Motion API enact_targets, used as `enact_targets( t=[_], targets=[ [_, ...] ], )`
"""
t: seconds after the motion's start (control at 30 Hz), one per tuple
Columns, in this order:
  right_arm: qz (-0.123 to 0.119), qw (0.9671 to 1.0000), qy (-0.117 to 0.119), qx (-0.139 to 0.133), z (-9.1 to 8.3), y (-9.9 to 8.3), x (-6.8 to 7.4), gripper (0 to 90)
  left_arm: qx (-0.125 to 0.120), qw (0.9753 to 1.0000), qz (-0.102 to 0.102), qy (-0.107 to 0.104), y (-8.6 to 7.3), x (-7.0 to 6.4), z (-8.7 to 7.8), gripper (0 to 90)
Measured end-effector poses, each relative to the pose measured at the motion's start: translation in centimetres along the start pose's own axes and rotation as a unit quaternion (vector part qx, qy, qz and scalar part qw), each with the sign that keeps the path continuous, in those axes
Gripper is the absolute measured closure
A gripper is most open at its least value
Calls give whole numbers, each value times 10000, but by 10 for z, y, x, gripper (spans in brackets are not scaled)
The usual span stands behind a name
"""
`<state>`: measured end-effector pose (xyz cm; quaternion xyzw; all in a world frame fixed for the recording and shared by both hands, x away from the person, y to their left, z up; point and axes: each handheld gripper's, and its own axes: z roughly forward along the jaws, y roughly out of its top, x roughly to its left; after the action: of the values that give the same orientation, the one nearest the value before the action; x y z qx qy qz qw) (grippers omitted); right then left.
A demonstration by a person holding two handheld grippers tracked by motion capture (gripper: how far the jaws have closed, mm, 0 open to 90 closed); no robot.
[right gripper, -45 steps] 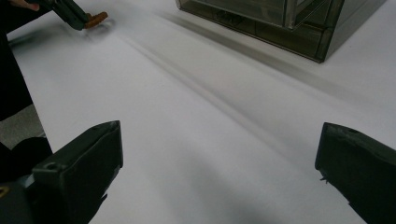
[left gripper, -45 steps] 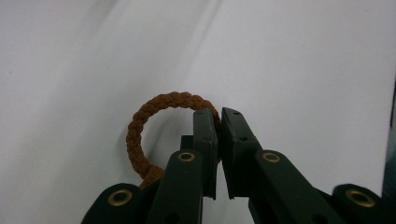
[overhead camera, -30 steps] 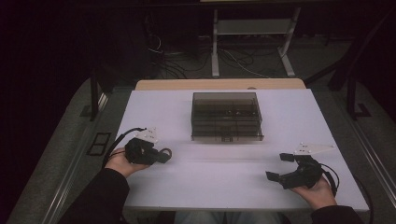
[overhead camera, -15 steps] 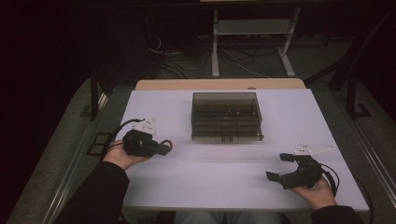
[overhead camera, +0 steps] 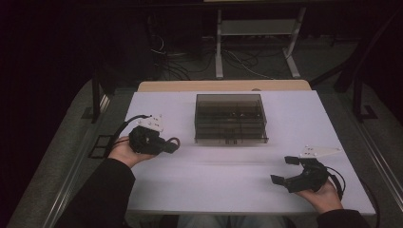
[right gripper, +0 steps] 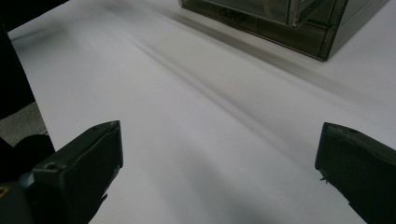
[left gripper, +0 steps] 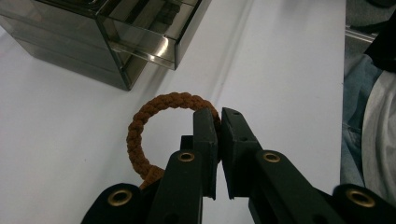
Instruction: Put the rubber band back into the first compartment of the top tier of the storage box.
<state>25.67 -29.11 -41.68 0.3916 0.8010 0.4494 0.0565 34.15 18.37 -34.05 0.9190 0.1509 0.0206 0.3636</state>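
Note:
A braided brown cord ring (left gripper: pixel 154 116) hangs just over the white table (overhead camera: pixel 223 171), and my left gripper (left gripper: pixel 218 128) is shut on its right side. From above, the left gripper (overhead camera: pixel 167 145) and the ring (overhead camera: pixel 177 140) sit left of a smoked transparent box (overhead camera: pixel 230 118) with inner compartments. The box's near corner (left gripper: pixel 116 37) is a short way beyond the ring. My right gripper (overhead camera: pixel 283 170) rests near the table's front right, jaws wide apart. Nothing lies between its fingers (right gripper: pixel 79 168), and the box (right gripper: pixel 289 23) stands farther off.
A wooden strip (overhead camera: pixel 223 85) borders the table's far edge, with cables and a metal stand (overhead camera: pixel 256 42) on the floor behind. A faint crease (right gripper: pixel 224 93) runs across the table sheet. The person's lap (left gripper: pixel 369 116) is close to the front edge.
My left gripper has carried the ring away from the person, slightly nearer the box. The right gripper has stayed still and open.

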Motion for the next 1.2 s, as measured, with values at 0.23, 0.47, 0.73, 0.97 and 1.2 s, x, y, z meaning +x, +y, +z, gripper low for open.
enact_targets(
  t=[0.23,0.47,0.73,0.97,1.2],
  targets=[
    [-14,10000,6,6,0,0,0,6,-33,10000,66,15,9,2,-1,838],
    [-29,10000,15,-1,0,0,0,6,-61,9999,155,26,20,2,-1,839],
    [-17,10000,20,-3,0,0,0,6,-103,9997,227,25,29,3,-2,838],
    [-28,10000,26,4,0,0,0,6,-114,9994,328,51,40,5,-1,838],
    [13,10000,36,2,0,0,0,6,-189,9991,385,62,53,7,-1,838]
  ],
)
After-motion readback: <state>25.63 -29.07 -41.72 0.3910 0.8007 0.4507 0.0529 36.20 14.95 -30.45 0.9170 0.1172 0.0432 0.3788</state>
